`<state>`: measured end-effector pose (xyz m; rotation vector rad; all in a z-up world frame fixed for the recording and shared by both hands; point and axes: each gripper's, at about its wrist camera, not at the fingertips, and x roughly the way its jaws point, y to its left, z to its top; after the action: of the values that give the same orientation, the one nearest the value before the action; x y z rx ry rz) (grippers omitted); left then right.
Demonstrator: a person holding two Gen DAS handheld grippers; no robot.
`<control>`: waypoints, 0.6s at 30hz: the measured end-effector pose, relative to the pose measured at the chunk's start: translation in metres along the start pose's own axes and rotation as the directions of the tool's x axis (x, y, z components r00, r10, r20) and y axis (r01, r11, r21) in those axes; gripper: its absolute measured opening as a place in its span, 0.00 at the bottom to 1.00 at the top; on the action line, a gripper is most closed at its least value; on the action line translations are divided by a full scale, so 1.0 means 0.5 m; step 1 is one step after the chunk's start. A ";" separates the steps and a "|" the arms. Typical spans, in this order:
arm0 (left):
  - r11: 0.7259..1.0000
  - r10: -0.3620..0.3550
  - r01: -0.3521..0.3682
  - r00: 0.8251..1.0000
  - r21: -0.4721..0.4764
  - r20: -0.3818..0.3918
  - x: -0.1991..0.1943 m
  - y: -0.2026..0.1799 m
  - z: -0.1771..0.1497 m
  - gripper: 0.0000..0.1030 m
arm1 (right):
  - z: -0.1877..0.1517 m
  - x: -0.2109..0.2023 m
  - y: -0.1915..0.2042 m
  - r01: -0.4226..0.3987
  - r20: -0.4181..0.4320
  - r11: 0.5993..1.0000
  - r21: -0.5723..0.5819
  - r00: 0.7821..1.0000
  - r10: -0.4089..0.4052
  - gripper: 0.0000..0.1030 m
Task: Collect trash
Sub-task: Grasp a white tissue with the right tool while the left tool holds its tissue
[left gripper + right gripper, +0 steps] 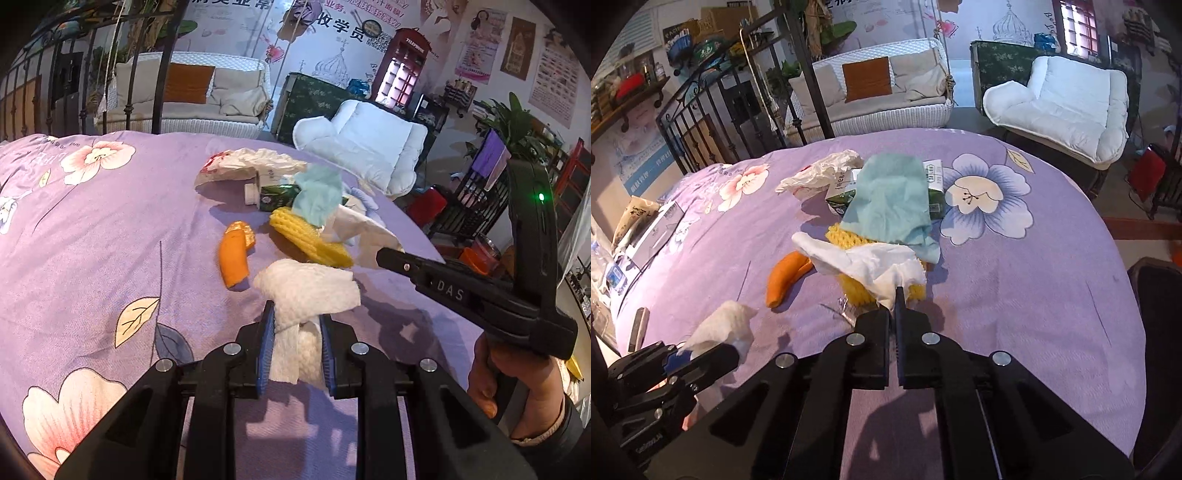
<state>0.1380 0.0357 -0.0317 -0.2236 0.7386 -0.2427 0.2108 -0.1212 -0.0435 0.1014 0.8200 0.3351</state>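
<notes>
Trash lies on a purple floral bedspread (92, 229). My left gripper (297, 325) is shut on a crumpled white paper towel (310, 291), also in the right wrist view (720, 325). My right gripper (898, 295) is shut on a white tissue (864, 262) draped over a yellow foam net (857, 291). In the left wrist view that gripper (384, 256) reaches in from the right to the tissue (358, 225). An orange peel (234, 256), a teal paper sheet (319, 195), a green carton (275, 197) and a white plastic bag (243, 162) lie beyond.
A white cushioned chair (373, 147) and a wicker swing sofa (192, 96) stand beyond the bed. A black iron bed rail (713, 110) runs along the far left. Boxes and clutter (646, 229) sit off the bed's left edge.
</notes>
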 end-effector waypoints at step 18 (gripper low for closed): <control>0.980 -0.127 0.129 0.992 0.154 -0.020 0.017 -0.174 -0.014 0.22 | -0.083 -0.182 -0.158 0.069 0.102 0.982 0.175 0.991 -0.088 0.04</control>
<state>0.1271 -0.0503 -0.0173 -0.1225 0.7130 -0.4223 0.1428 -0.2276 -0.0252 0.2451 0.7407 0.1823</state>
